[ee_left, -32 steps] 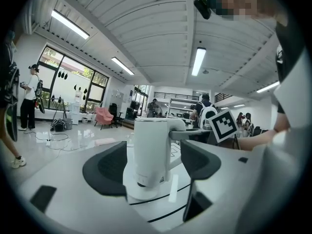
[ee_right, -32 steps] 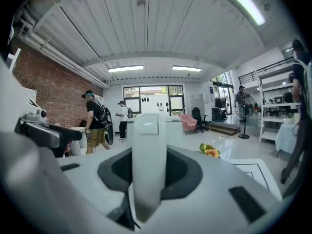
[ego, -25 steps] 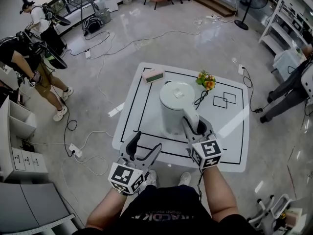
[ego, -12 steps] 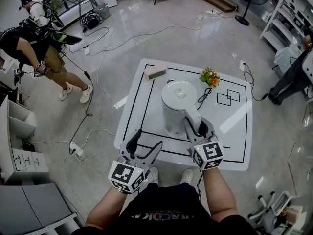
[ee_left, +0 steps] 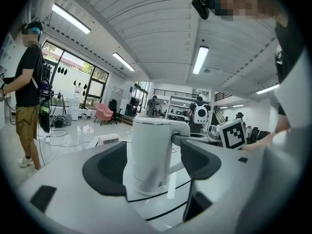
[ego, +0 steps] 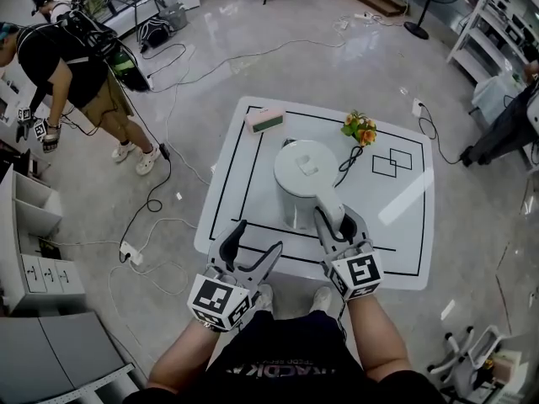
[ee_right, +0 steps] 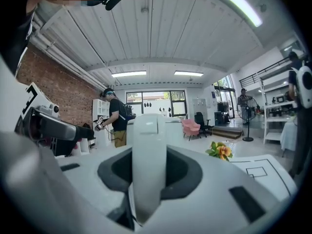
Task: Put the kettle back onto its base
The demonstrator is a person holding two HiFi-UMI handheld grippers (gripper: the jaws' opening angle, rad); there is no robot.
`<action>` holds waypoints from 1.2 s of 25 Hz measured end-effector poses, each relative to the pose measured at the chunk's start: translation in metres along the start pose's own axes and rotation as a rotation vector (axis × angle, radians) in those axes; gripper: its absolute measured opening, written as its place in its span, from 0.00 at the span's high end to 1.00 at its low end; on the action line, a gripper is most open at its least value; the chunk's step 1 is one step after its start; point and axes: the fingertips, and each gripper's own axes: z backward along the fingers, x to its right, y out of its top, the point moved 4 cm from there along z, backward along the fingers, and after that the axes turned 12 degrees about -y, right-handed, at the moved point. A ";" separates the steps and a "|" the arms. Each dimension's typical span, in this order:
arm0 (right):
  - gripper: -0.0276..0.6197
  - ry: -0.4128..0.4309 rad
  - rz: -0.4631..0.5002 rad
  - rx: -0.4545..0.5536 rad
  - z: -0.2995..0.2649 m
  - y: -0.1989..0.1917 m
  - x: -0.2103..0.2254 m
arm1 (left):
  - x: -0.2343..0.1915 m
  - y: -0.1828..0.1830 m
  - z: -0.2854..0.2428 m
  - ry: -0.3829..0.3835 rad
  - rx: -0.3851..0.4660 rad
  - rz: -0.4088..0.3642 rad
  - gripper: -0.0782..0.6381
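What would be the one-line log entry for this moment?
right tongs: shut on kettle handle | left tongs: open, empty | kettle: upright on table

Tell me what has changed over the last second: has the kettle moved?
Only the bystander at the left has stepped rightward. The kettle stays on the table, the right tool stays shut on its handle, and the left tool stays open and empty near the table edge.
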 end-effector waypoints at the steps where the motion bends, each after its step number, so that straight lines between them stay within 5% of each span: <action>1: 0.78 0.000 0.002 0.003 0.002 0.000 -0.001 | 0.001 0.000 0.001 0.001 -0.001 0.000 0.42; 30: 0.78 -0.030 0.012 0.054 0.023 -0.021 -0.003 | 0.015 -0.009 0.010 -0.008 -0.005 0.002 0.42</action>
